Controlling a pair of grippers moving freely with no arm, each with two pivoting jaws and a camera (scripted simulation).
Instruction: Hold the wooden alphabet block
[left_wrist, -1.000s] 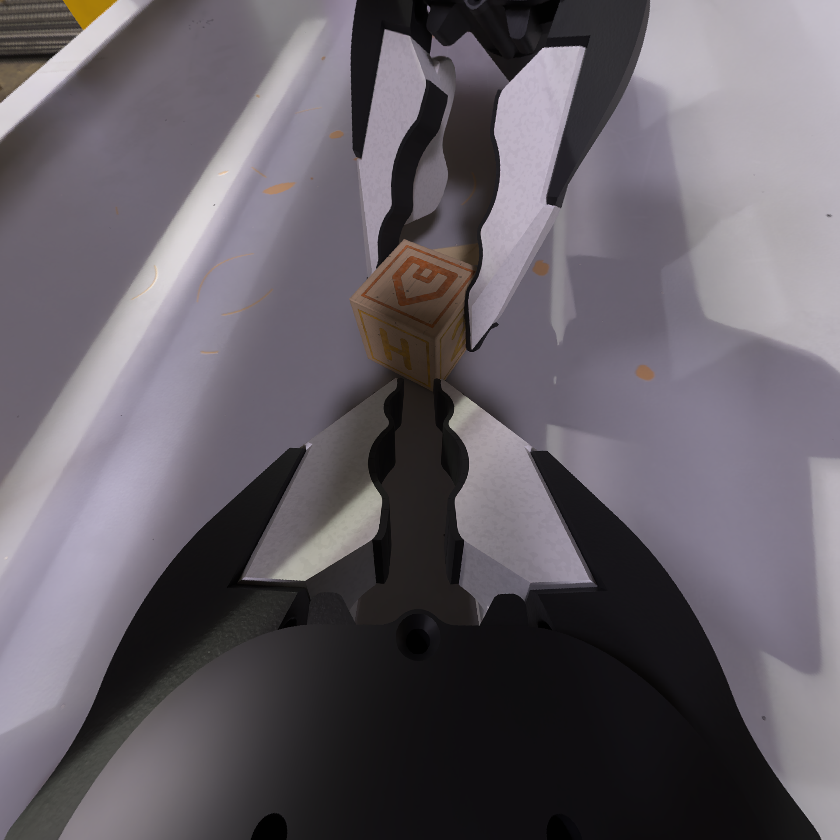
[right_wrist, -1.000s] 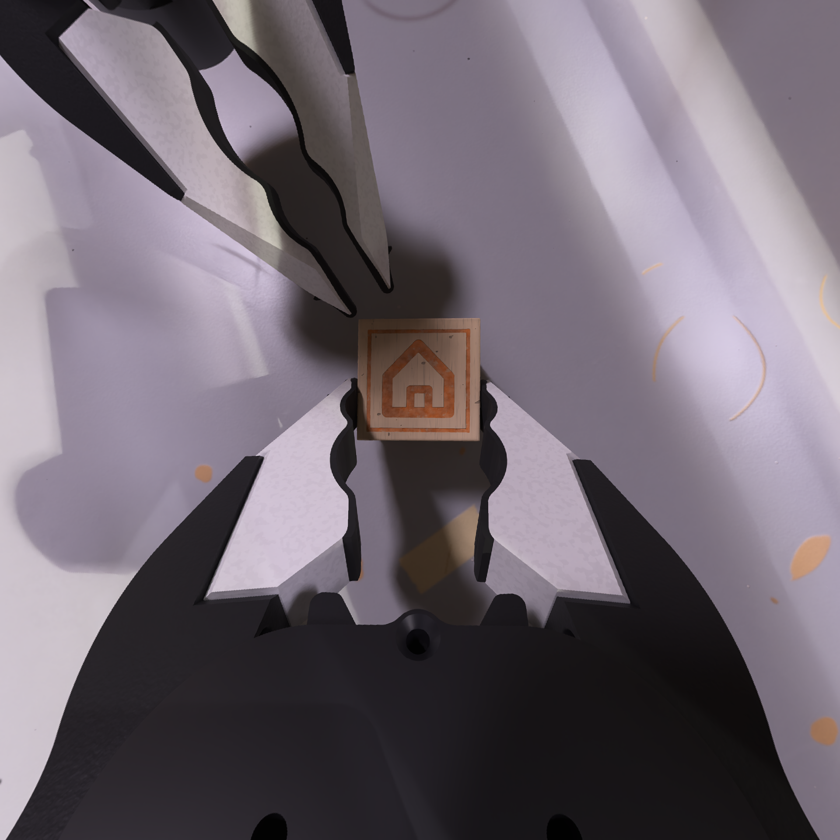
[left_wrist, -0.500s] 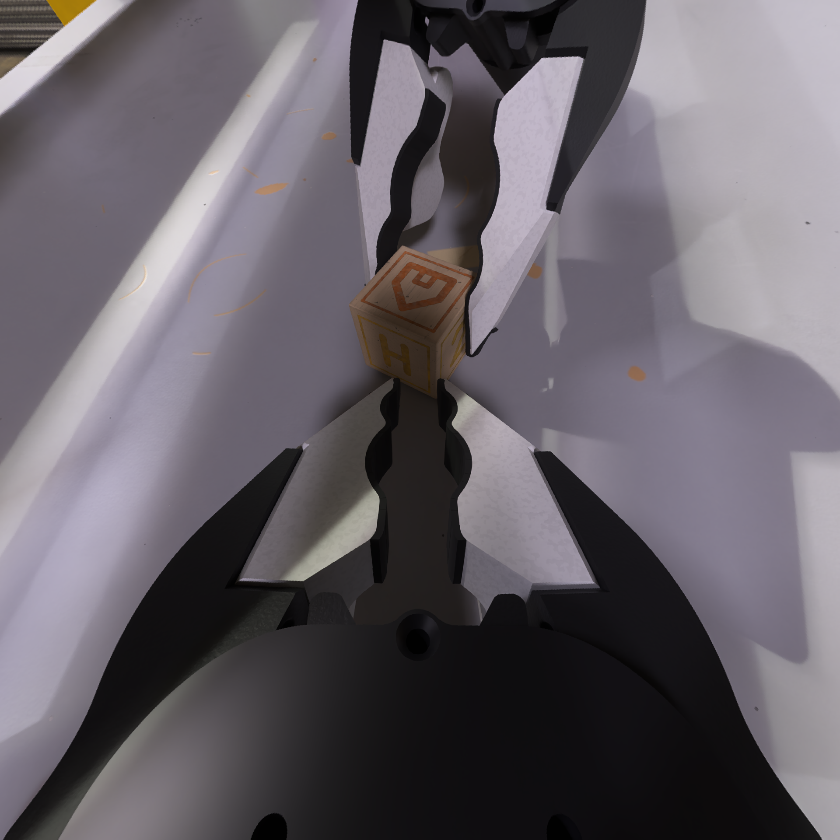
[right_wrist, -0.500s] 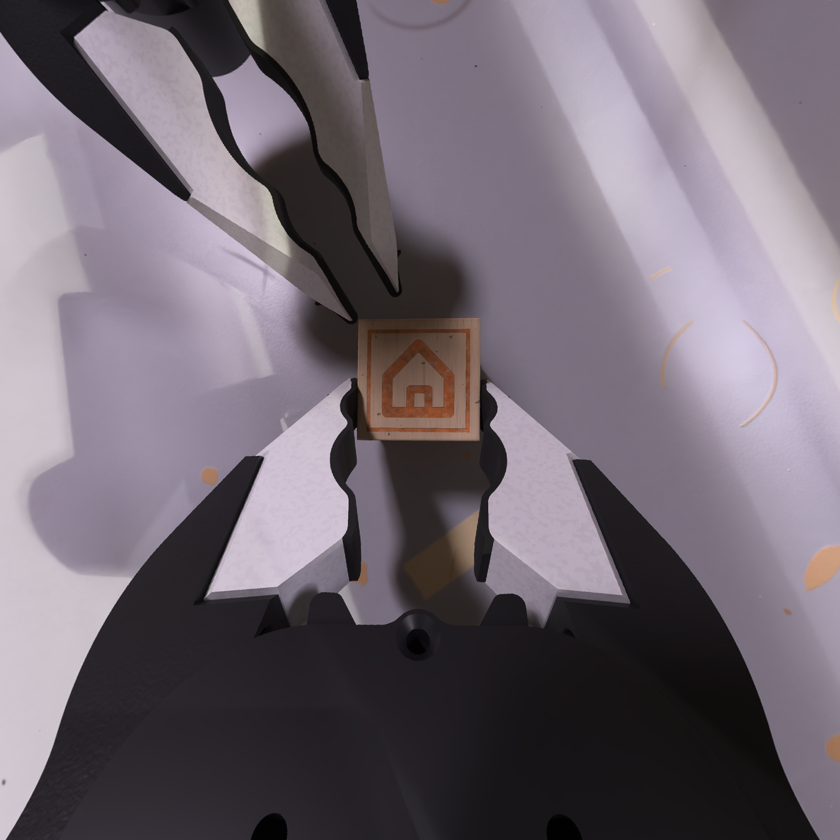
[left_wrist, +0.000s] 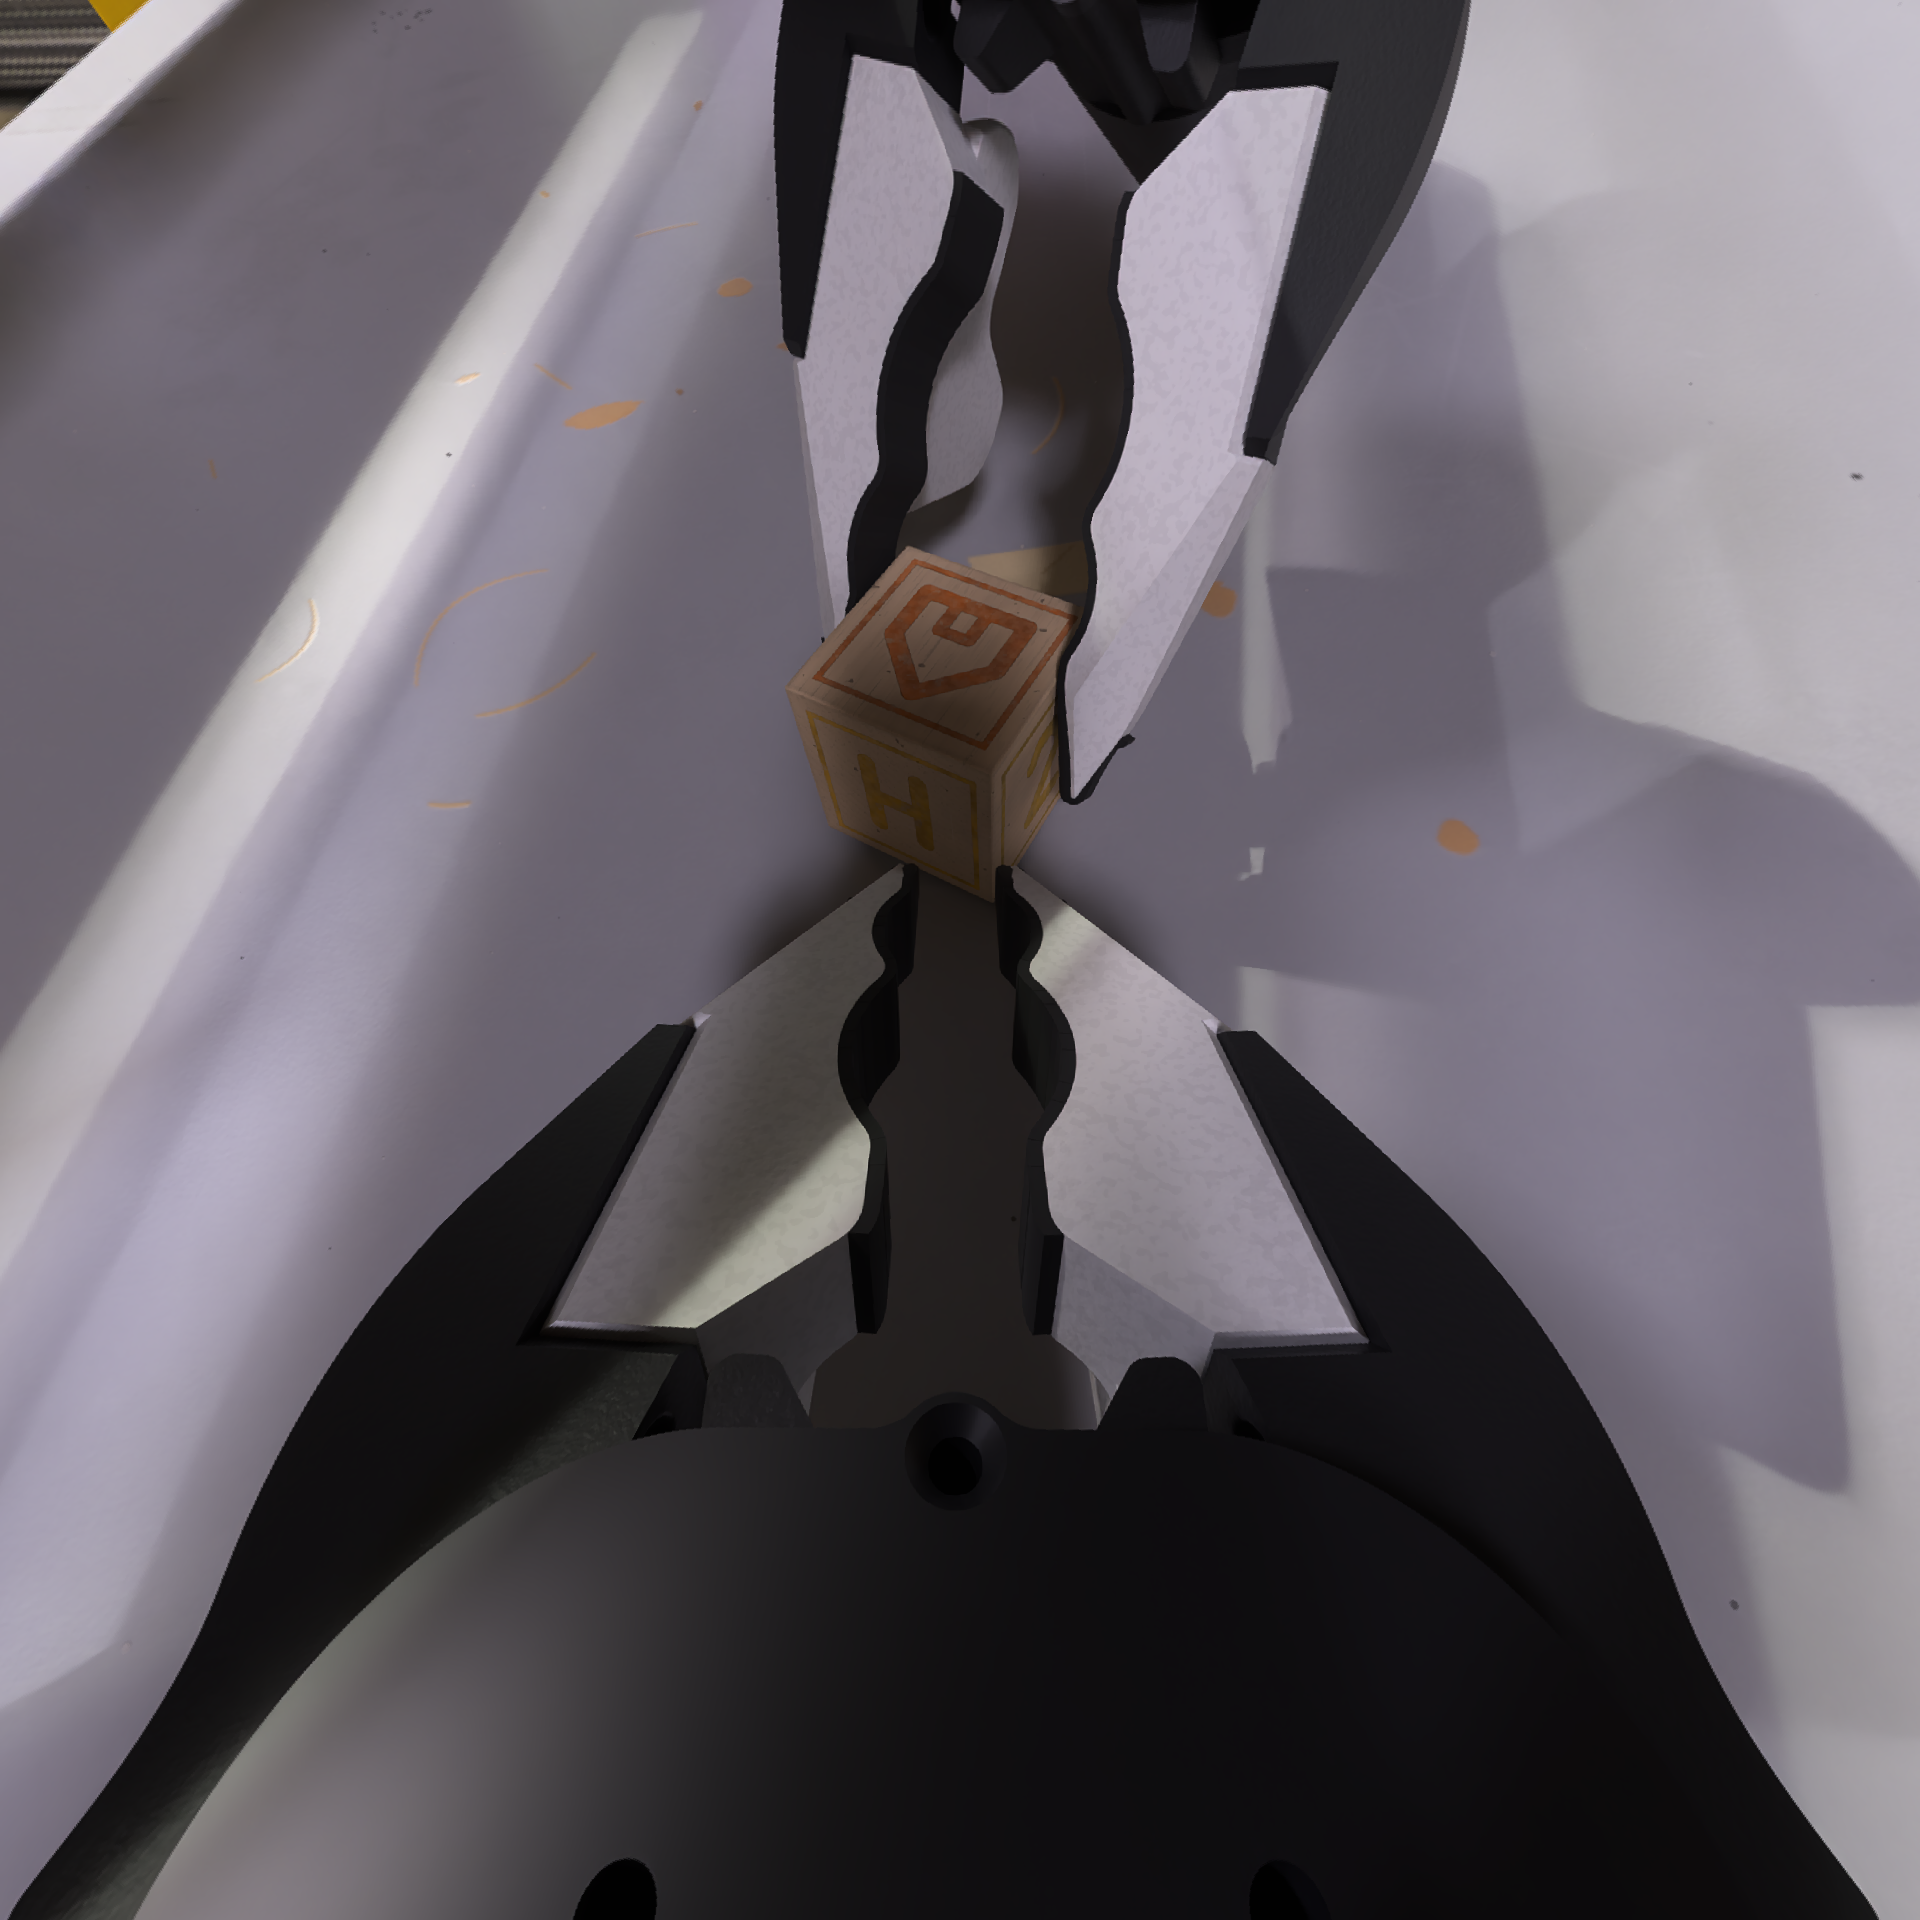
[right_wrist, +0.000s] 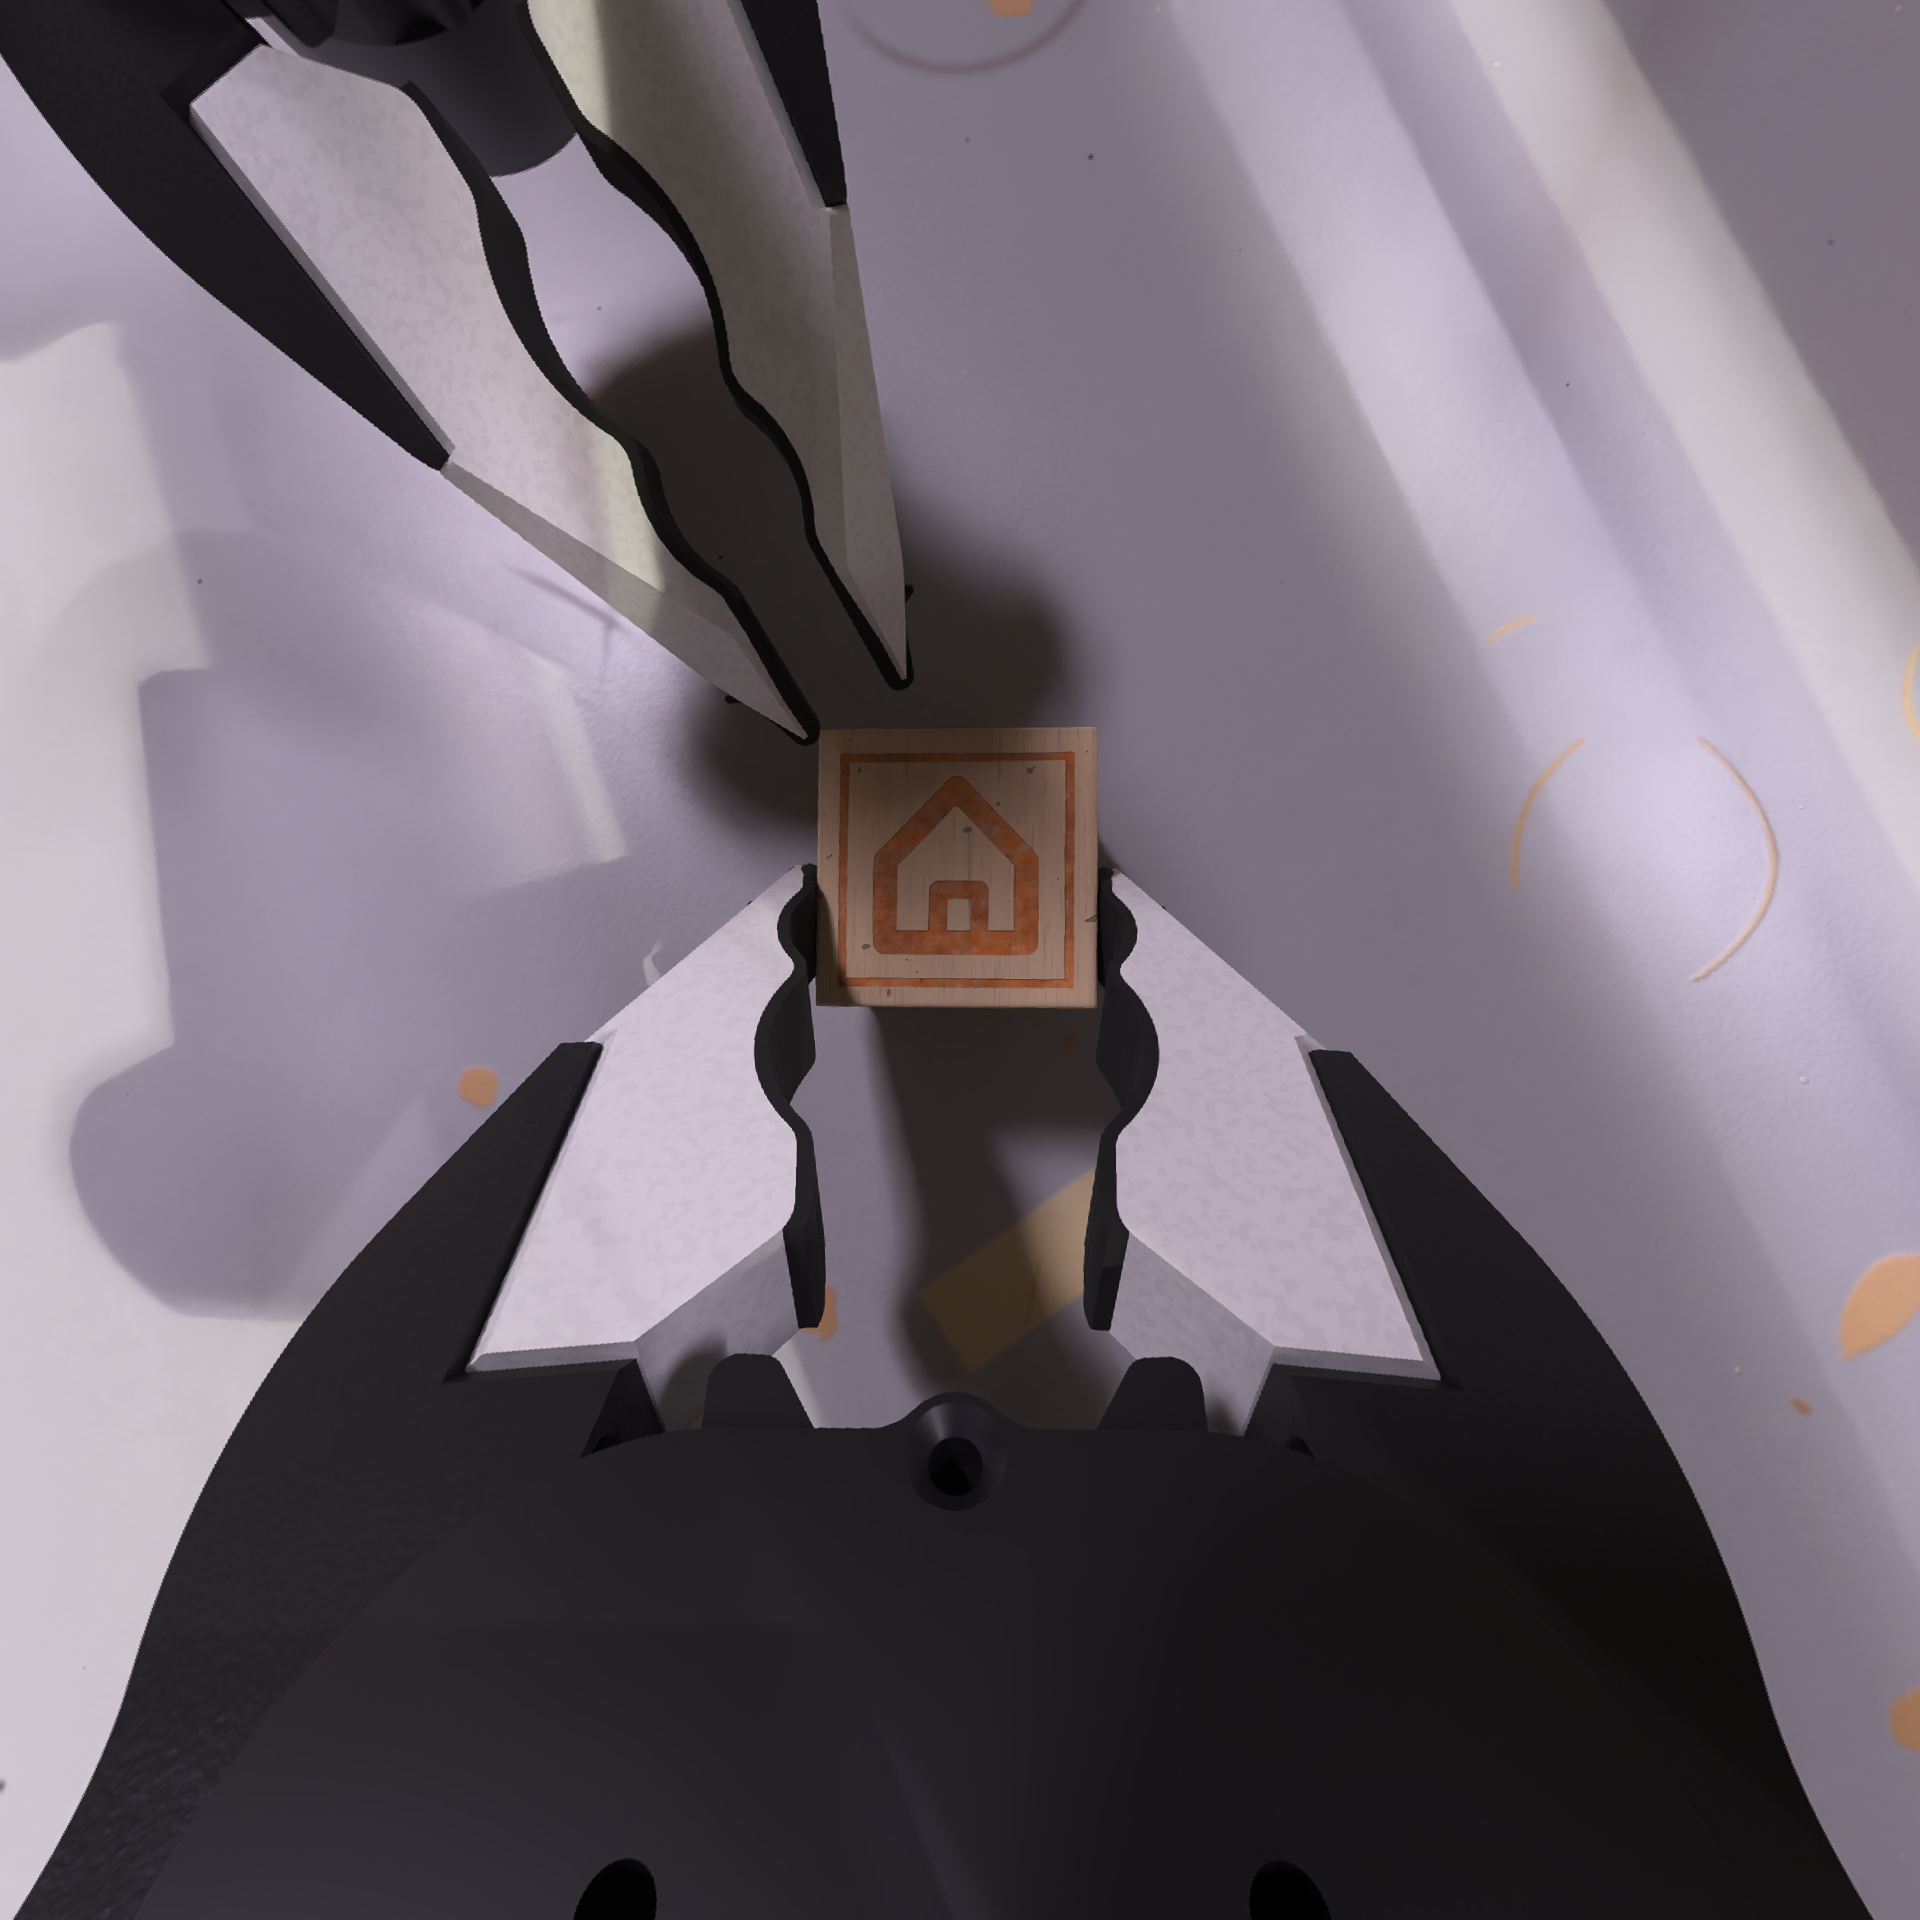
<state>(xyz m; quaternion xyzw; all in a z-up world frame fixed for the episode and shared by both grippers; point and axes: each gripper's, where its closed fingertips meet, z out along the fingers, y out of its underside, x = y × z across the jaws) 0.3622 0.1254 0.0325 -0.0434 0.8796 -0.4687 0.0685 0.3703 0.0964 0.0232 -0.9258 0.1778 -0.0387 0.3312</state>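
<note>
Right tongs (right_wrist: 956, 883) still clamp the wooden alphabet block (right_wrist: 956, 868), unmoved.

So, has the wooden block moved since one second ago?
Yes, but only slightly: in the right wrist view the wooden block now lies a little farther left of the curved orange marks than before.

my right gripper (left_wrist: 977, 675) cut off at the top edge in the left wrist view, one of its fingers covering a side of the wooden alphabet block (left_wrist: 935, 717), my left gripper (right_wrist: 852, 707) cropped at the top in the right wrist view, block's underside hidden
</note>
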